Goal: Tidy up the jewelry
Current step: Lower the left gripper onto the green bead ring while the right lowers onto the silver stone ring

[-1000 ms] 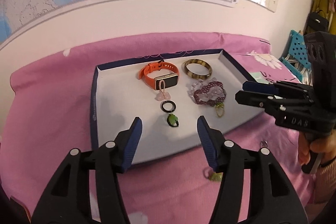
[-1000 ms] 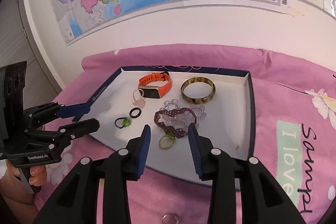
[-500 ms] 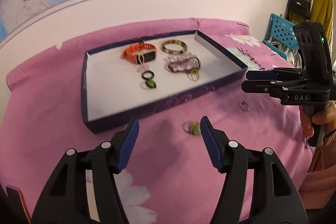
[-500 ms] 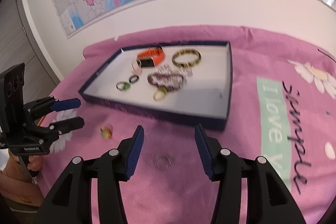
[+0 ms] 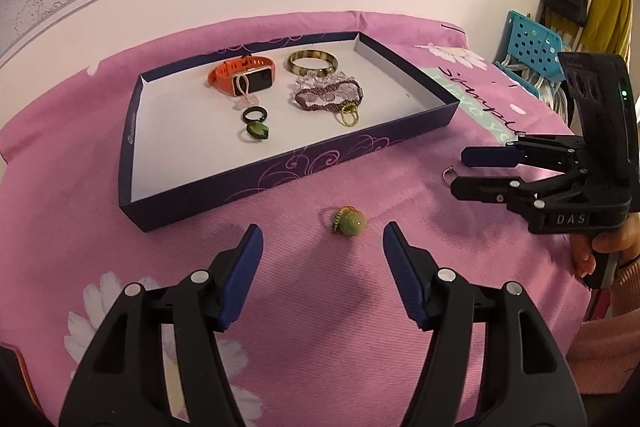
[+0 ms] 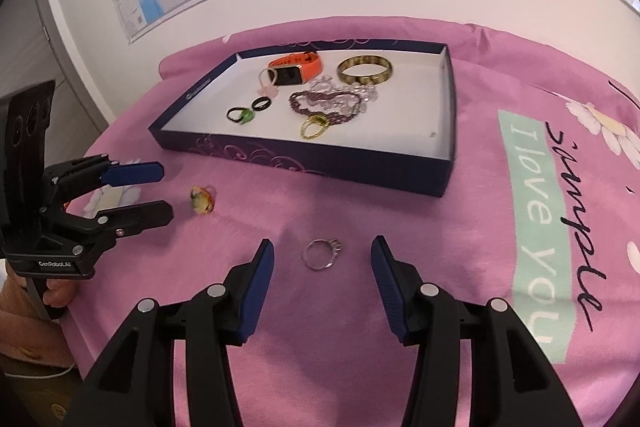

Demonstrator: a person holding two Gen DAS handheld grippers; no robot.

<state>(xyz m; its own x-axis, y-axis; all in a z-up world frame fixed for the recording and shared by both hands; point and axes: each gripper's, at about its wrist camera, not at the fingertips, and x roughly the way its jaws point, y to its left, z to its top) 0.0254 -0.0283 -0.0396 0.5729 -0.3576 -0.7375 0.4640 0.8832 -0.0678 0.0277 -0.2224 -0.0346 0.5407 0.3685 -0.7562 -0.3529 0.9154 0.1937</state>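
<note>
Left wrist view has the left tongs (image 5: 322, 247) spread wide apart with nothing in them, and the green stone ring (image 5: 349, 221) sitting on the pink bedspread (image 5: 80, 227) just ahead of the gap, a bit right of centre. It's outside the navy tray (image 5: 280, 171), near its front wall.

Right wrist view is the same deal: right tongs (image 6: 322, 265) apart and empty, and the silver ring (image 6: 322, 253) lying flat on the cloth almost dead centre between the two blue pads (image 6: 256, 283). It looks very close to them but I can't say it's touching either one.

Handling-wise, both rings are going to be tiny, light and hard, so my guess is slippery metal against ribbed pads. The silver one is a thin band lying flat, so it'd probably skate or flip if pinched from the sides; I'd come down low and squeeze across the band, away from the little stone setting. The soft cloth should give a bit, which helps get the tips under the edge. The green one has a chunky round stone, so gripping across the stone looks easier than chasing the band, but it could roll.

Inside the tray there's already an orange smartwatch (image 5: 244, 77), a bangle (image 5: 312, 63), a beaded bracelet (image 5: 326, 95), a black ring (image 5: 255, 115), another green ring (image 5: 256, 131) and a gold ring (image 5: 349, 117). So just these two strays look left to go in.
</note>
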